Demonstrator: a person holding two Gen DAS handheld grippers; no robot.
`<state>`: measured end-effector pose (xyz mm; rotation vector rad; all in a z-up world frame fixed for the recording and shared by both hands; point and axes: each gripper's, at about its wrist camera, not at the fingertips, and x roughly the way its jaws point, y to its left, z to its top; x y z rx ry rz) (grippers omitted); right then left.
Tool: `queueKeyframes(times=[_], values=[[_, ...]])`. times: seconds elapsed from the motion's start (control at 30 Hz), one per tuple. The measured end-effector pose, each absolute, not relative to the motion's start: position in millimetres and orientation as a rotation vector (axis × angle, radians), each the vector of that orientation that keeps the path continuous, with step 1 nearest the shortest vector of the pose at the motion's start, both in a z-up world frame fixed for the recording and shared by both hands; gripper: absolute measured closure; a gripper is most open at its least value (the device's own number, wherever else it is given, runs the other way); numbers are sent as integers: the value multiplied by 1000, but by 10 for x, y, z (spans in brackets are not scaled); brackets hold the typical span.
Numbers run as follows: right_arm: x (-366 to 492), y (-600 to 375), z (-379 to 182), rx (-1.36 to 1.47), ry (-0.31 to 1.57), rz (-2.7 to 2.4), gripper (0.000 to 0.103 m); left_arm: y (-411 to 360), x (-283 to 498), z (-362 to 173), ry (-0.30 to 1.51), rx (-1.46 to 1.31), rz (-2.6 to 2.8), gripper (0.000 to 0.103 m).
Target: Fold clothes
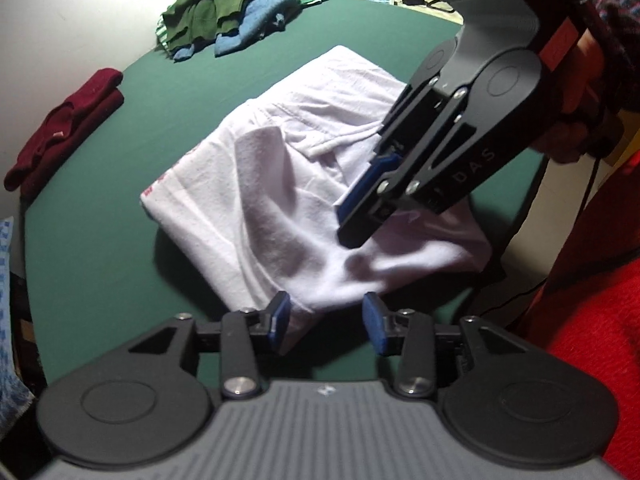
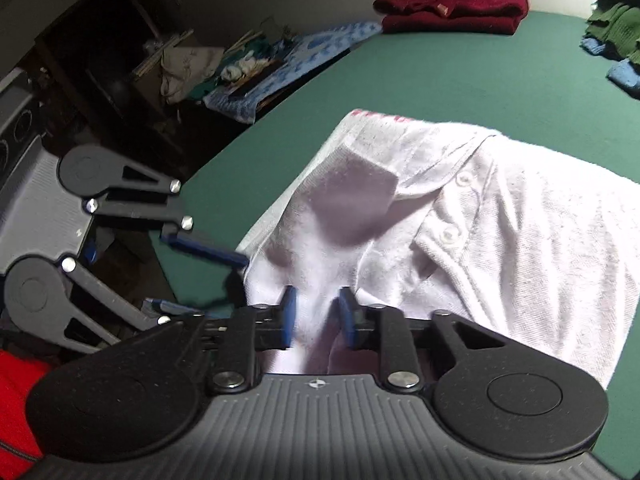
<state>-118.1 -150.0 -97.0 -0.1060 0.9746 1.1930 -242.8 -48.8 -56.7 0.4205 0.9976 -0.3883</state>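
Left tongs (image 1: 326, 322): jaws stand apart, nothing clamped; the near hem of the white shirt (image 1: 280, 184) lies just beyond the pads, and contact cannot be confirmed. Right tongs (image 2: 318, 318): jaws nearly closed, with a raised fold of the shirt's fabric between the blue pads (image 2: 289, 316). The shirt lies part-folded on the green desk (image 1: 100, 248), collar and buttons up. Farther back: a folded maroon garment (image 1: 68, 128) at the desk edge and a pile of green and blue clothes (image 1: 228, 12).
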Motion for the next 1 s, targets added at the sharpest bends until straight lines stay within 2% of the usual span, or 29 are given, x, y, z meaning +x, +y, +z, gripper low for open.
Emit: queueKeyframes(times=[0.07, 0.13, 0.2, 0.23, 0.3, 0.33, 0.37, 0.4, 0.47, 0.83, 1.0], values=[[-1223, -1498, -923, -163, 974, 1183, 97, -475, -2420, -559, 988, 457, -388, 53], [-1279, -1530, -867, -210, 973, 1167, 94, -477, -2406, -543, 972, 495, -390, 45], [-1312, -1547, -858, -233, 976, 1152, 75, -480, -2380, -534, 964, 501, -408, 40], [-1320, -1542, -891, -227, 989, 1142, 60, -483, -2369, -531, 962, 500, -418, 39], [-1339, -1519, -956, -214, 993, 1130, 61, -494, -2357, -551, 963, 507, -436, 39], [-1350, -1500, -982, -207, 989, 1126, 65, -501, -2355, -570, 967, 509, -445, 39], [-1361, -1475, -994, -201, 986, 1122, 75, -509, -2353, -589, 972, 512, -453, 39], [-1366, -1459, -998, -198, 984, 1113, 80, -516, -2352, -606, 974, 516, -461, 39], [-1370, -1461, -996, -189, 986, 1108, 98, -526, -2359, -631, 975, 525, -472, 39], [-1746, -1591, -793, -187, 999, 1360, 99, -452, -2578, -467, 939, 580, -550, 36], [-1798, -1469, -861, -223, 1040, 1363, 93, -480, -2633, -425, 919, 668, -637, 31]])
